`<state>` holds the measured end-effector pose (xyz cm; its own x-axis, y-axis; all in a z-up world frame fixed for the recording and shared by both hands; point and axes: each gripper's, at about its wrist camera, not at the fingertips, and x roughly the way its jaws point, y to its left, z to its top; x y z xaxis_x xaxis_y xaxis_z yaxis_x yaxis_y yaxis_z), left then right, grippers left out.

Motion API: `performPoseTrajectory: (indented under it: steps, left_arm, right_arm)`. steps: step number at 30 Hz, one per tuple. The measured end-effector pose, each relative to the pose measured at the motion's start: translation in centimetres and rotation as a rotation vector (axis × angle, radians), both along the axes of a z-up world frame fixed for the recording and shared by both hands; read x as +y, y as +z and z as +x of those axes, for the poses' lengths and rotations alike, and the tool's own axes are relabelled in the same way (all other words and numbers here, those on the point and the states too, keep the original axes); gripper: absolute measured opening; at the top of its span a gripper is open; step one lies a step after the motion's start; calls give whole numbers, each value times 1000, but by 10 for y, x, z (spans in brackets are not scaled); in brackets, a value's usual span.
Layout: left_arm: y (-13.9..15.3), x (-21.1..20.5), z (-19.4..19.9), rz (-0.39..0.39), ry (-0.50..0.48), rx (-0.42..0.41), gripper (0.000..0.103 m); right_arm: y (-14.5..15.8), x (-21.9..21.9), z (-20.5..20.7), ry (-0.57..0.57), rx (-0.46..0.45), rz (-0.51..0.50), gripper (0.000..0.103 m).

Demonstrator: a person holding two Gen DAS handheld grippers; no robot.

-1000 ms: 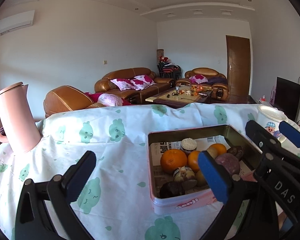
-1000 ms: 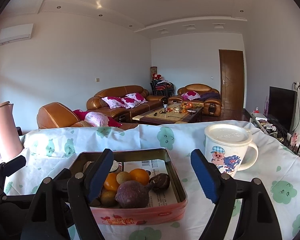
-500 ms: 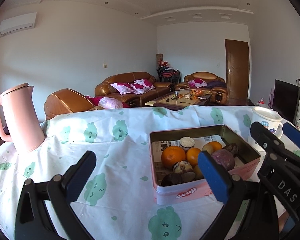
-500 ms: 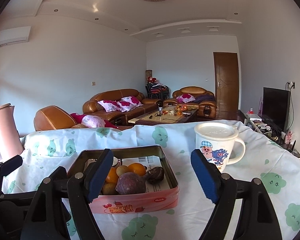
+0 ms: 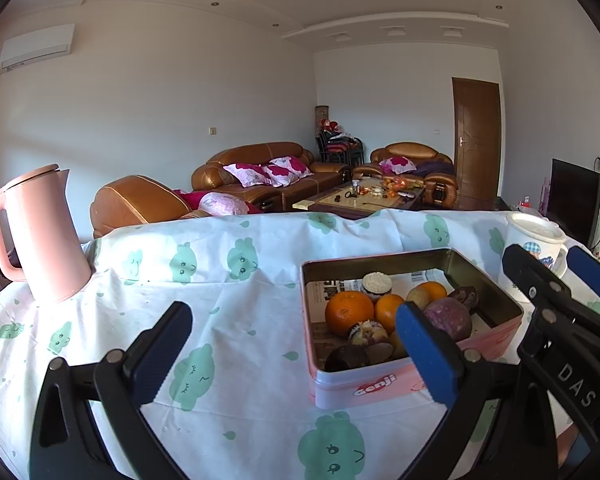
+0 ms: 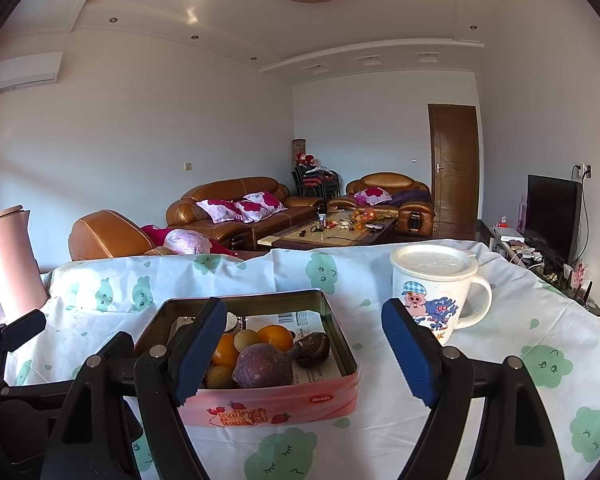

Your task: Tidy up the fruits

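A table covered by a white tablecloth [image 6: 380, 432] printed with green cartoon faces and small green drops carries everything. The cloth is creased along the far edge. Three things stand directly on it: a pink kettle [image 5: 40, 236] upright at the far left corner, a pink open tin [image 6: 284, 400] near the middle with fruit inside on printed paper, and a white mug [image 6: 432, 292] with a cartoon pig and a lid, just right of the tin and apart from it.
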<state>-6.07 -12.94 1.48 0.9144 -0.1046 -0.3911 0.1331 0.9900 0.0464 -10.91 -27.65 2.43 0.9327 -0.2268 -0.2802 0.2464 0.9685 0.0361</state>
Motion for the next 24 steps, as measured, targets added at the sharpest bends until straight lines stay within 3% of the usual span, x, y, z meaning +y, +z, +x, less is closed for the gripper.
performPoseTrajectory:
  steps: [24]
  left_arm:
    - [-1, 4, 2, 5, 18, 16, 103]
  right_arm:
    - [-2, 1, -1, 1, 2, -10, 81]
